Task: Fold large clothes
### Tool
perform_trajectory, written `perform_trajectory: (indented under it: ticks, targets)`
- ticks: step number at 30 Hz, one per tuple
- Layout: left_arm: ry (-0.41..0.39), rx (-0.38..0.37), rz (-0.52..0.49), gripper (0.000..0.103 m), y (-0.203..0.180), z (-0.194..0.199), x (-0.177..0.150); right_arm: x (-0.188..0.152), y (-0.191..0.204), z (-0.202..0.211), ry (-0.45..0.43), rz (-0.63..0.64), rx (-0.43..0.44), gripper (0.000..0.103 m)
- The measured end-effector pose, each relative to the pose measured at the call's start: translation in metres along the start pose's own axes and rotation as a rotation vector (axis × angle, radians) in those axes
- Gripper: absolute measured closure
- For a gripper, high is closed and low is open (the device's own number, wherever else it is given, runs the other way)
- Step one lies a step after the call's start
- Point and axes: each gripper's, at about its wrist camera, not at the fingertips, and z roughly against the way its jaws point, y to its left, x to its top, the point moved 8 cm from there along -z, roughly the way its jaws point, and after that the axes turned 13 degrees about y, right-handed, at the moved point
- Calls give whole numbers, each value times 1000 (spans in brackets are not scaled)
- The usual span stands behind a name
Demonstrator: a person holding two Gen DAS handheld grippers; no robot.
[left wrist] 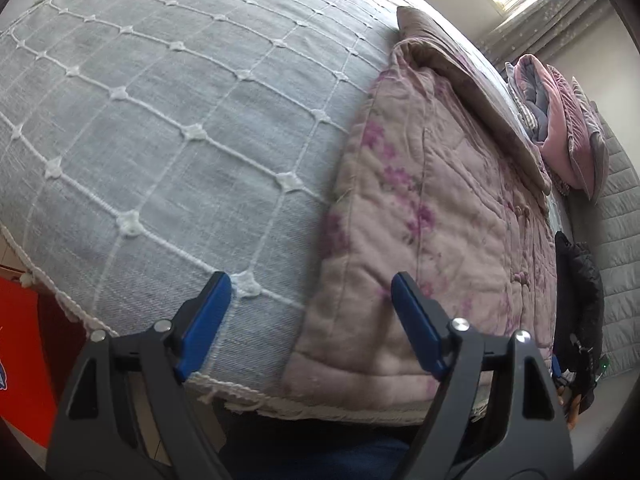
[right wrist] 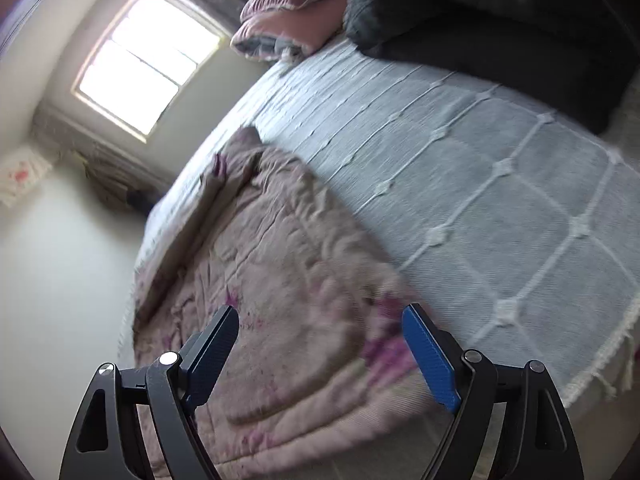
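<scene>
Across the bed lies the largest thing before you, a grey-blue woven bedspread [left wrist: 168, 128] crossed by a white corded diamond grid with small knotted tufts and a white fringed edge. It fills most of your left wrist view and the right half of your right wrist view [right wrist: 480, 184].

On top of it, along one side of the bed and reaching down to the near edge, is the garment you are working on: a padded, quilted pale-pink jacket with purple flower print [left wrist: 432, 216]. It lies fairly flat, with a plain brownish flap turned over at its far end. In your right wrist view the same jacket [right wrist: 280, 280] looks blurred and rumpled.

Beyond the jacket, at the far end of the bed, a heap of pink and grey folded bedding and cushions [left wrist: 556, 120] is stacked against a grey quilted headboard [left wrist: 620, 240]. A black puffy garment [right wrist: 500, 32] lies on the bedspread near that heap, well apart from the jacket. A bright window [right wrist: 148, 60] sits in the far wall.

Your left gripper [left wrist: 312, 292] hangs above the near bed edge with its blue-padded fingers spread wide, one over the bedspread and one over the jacket's hem; nothing is between them. Your right gripper [right wrist: 320, 324] is likewise spread wide and empty, poised over the jacket's near part.
</scene>
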Motion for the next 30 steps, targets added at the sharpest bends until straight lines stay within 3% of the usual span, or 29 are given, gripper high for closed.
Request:
perform_trajectory:
  ticks: [3,5,8,11,13,15,27,30]
  targets:
    - [-6,-30,-14,26,-7,-5,-1,-4,-25,11,-8,7,-133,18]
    - [-10,-44,-37,27,-14,-7,-1,-7,-35,9,25,-47,-48,19]
    - [1,-49,-44,27,-17,-13,0,-7,-46,6,60,-63,-59,21]
    - [-15,-68,-30,36,-15,-12,0,-10,-44,2,87,-44,7,38]
    - [-3,-87,-25,51,-14,-12,-2,-12,-46,-3,110,-51,32,54]
    - [9,-113,-24,57,-14,-12,-6,-13,-49,-12,148,-76,50,60]
    - [13,-165,-17,55,-14,-13,-9,-15,-41,-28,223,-5,-15,58]
    - [30,-183,-30,50,-20,-13,-16,-17,-31,-31,231,30,-23,57]
